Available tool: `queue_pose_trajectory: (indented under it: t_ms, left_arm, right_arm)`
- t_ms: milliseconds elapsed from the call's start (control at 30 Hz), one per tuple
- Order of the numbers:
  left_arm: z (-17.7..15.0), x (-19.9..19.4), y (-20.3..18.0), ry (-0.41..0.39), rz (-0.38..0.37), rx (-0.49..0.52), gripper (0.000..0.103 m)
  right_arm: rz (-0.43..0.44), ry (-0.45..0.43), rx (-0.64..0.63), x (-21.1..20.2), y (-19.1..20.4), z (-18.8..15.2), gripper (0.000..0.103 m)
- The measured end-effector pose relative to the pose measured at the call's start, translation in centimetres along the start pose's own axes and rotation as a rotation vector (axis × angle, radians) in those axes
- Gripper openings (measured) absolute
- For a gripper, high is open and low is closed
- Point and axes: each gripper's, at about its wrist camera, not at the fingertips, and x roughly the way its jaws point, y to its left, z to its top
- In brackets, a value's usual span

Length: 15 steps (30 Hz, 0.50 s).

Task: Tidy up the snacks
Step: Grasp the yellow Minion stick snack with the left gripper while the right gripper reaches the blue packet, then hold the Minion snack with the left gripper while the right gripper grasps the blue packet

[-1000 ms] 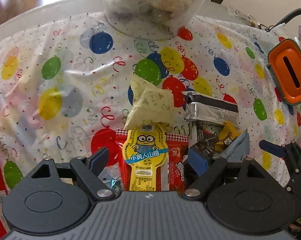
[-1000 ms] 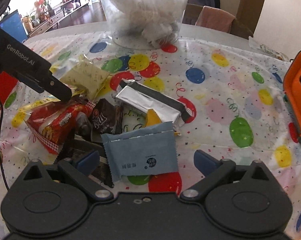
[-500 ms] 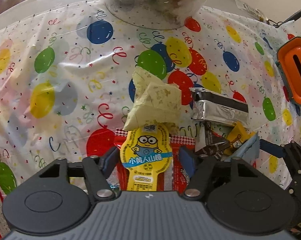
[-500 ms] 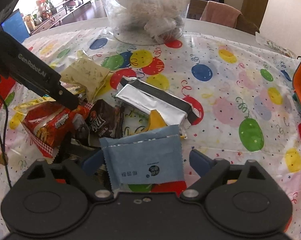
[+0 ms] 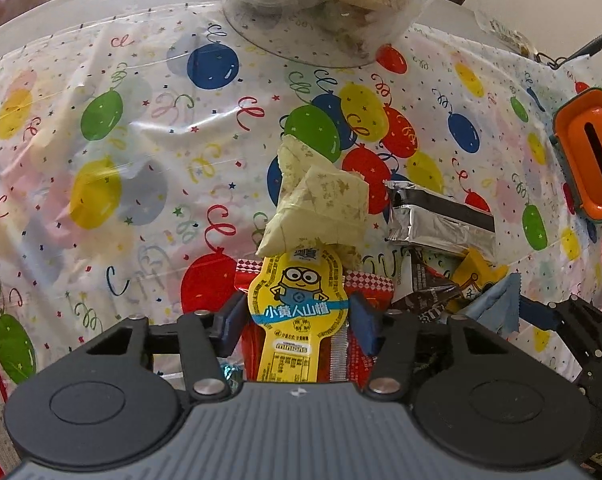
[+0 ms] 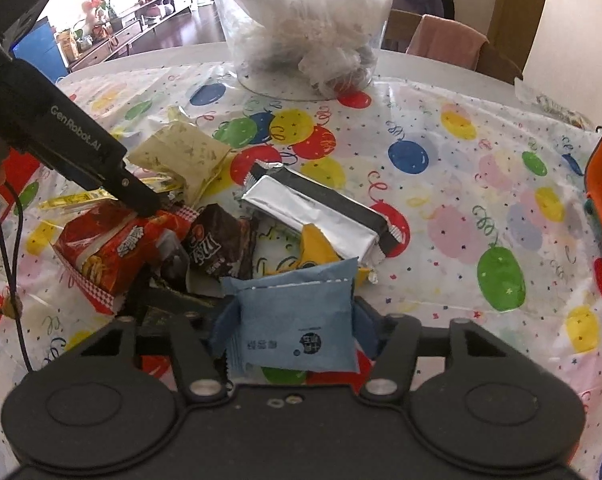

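A second before, both grippers had stood wide apart around their snacks; by this moment both had closed in. The left gripper had its blue fingers pressed against either side of the yellow Minion packet, pinching it, and its camera had drawn nearer the pile. The right gripper had likewise narrowed from a broad spread until its fingers touched both edges of the blue packet, holding it.

The yellow Minion packet was waisted in shape, printed with a cartoon figure and a blue band of characters, and it lay on top of a red snack bag at the near edge of the counter, which wore a balloon-patterned cloth. The blue packet was a flat, pale, crimped-edge sachet with dark print, at the near end of the pile, overlapping a yellow wrapper.

The left wrist view showed the Minion packet's face clearly, with a pale yellow bag just beyond it and a silver foil pack to the right; it caught only a corner of the blue packet and the right gripper's dark frame. The right wrist view instead showed the left gripper's black body reaching down onto the red snack bag, a dark brown packet beside it, and the clear tub of wrapped things standing well beyond the pile. An orange container sat at the right edge.
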Motion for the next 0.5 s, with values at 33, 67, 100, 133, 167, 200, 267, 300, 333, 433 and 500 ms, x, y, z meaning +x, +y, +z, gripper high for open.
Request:
queue_pose_trajectory:
  t_ms: [33,67,100,133,167,200,267,300,333,433,500]
  left_arm:
    - [-0.1,-0.1,0.0,-0.003,-0.001,-0.002,0.053]
    - [-0.2,-0.3,0.0,-0.006,0.000,-0.002,0.051]
    - [-0.4,-0.5,0.1,-0.012,0.005,-0.002,0.051]
    - [-0.5,-0.7,0.2,-0.016,0.002,-0.003,0.051]
    - [-0.6,-0.8,0.3,-0.018,-0.003,-0.006,0.051]
    - [-0.7,-1.0,0.4,-0.022,-0.005,-0.008,0.051]
    - [-0.9,-1.3,0.6,-0.031,-0.003,-0.008,0.051]
    - [-1.1,-1.5,0.7,-0.033,-0.002,-0.011,0.051]
    - [-1.2,-1.6,0.8,-0.035,-0.003,-0.014,0.051]
    - [-1.7,-2.2,1.2,-0.043,-0.008,-0.018,0.051]
    - [-2.1,-2.6,1.4,-0.049,-0.009,-0.020,0.051]
  right_arm:
    - [-0.001,-0.001,0.003,-0.1,0.0,0.0,0.057]
    - [-0.003,-0.005,0.008,-0.3,0.0,-0.1,0.055]
    - [-0.009,-0.009,0.011,-0.5,-0.1,0.0,0.053]
    - [-0.011,-0.013,0.015,-0.7,-0.1,-0.1,0.051]
    - [-0.010,-0.019,0.018,-1.0,-0.1,-0.1,0.044]
    - [-0.017,-0.025,0.018,-1.3,-0.1,-0.2,0.038]
    - [-0.016,-0.032,0.032,-1.7,-0.3,-0.3,0.036]
    - [-0.016,-0.032,0.038,-1.9,-0.3,-0.4,0.034]
    - [-0.015,-0.032,0.038,-2.0,-0.3,-0.4,0.033]
    - [-0.012,-0.037,0.039,-2.8,-0.2,-0.7,0.031]
    - [-0.010,-0.046,0.044,-3.5,-0.1,-1.1,0.028]
